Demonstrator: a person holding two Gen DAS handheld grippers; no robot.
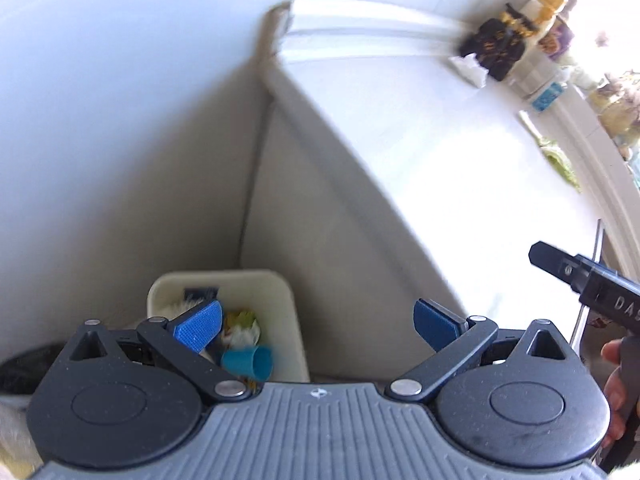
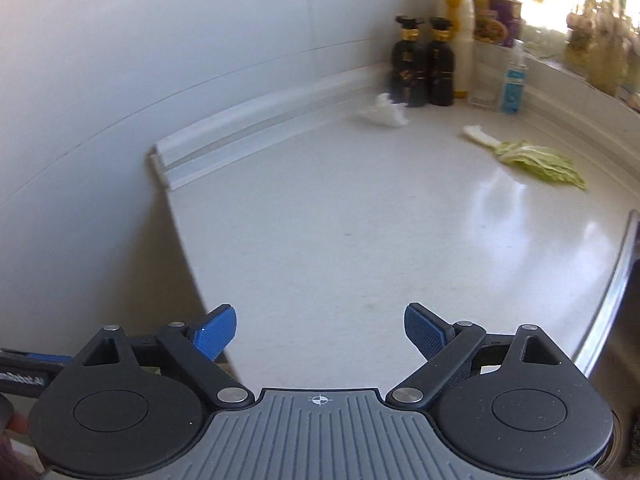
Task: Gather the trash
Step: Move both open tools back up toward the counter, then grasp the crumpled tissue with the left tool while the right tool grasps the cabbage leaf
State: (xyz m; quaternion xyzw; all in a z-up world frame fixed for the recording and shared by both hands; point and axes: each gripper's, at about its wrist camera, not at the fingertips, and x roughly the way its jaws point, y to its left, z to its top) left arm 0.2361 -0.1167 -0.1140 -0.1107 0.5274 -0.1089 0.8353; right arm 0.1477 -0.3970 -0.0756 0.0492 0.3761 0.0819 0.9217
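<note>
Both tools gape wide, gripping nothing. The left tool (image 1: 316,326) hangs over one cream plastic bin (image 1: 280,300). On the white worktop (image 2: 360,220), one crumpled white tissue (image 2: 382,111) at twelve o'clock and one green cabbage leaf (image 2: 536,160) at one o'clock lie well beyond the right tool (image 2: 320,330), near two black bottles (image 2: 424,68).

White wall (image 2: 160,60) meets sunlit white countertop (image 2: 360,240).

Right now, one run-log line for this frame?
left claw: open, empty, above bin | right claw: open, empty, over counter | left to collect: crumpled tissue, cabbage leaf
</note>
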